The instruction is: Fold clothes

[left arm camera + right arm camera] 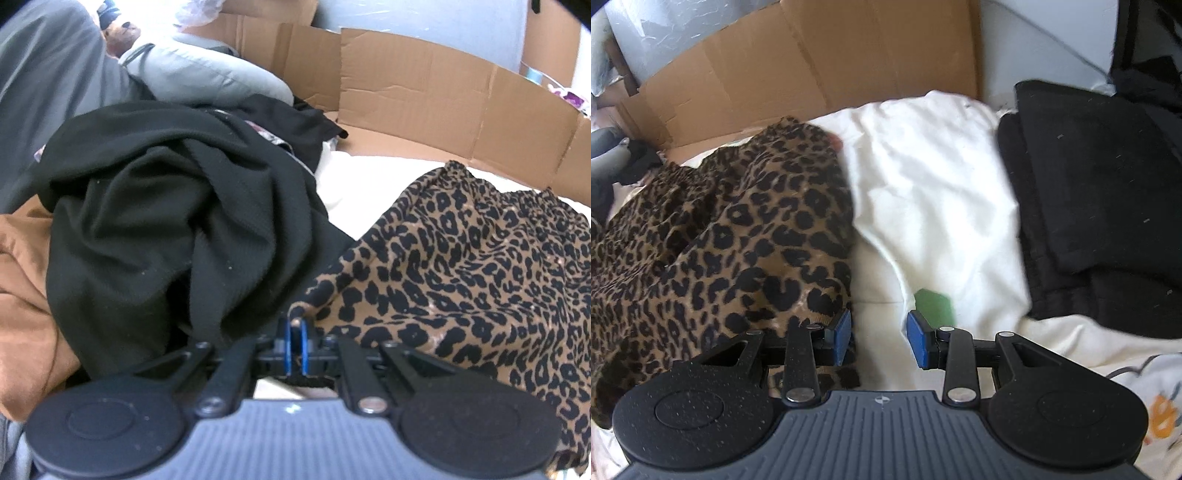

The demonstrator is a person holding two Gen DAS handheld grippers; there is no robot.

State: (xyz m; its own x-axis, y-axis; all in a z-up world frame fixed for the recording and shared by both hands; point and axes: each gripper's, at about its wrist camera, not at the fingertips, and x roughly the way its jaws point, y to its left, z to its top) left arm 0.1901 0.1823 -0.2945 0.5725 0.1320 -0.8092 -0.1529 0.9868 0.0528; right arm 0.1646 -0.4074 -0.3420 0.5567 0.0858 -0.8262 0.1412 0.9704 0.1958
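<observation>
The left gripper (297, 325) was pinched tight on a corner of the leopard-print garment (461, 266), which fanned out toward two o'clock over the white bedding (369, 177). Thin, floppy and light, that cloth looked best taken by its corners. The right gripper (879, 339) stood apart and empty, the garment's edge (738, 236) just at its nine o'clock finger.

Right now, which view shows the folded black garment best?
The right wrist view: the folded black garment lies flat and squared on the white bedding, nearly whole. The left wrist view does not show it, only a crumpled black garment and the leopard-print garment.
</observation>
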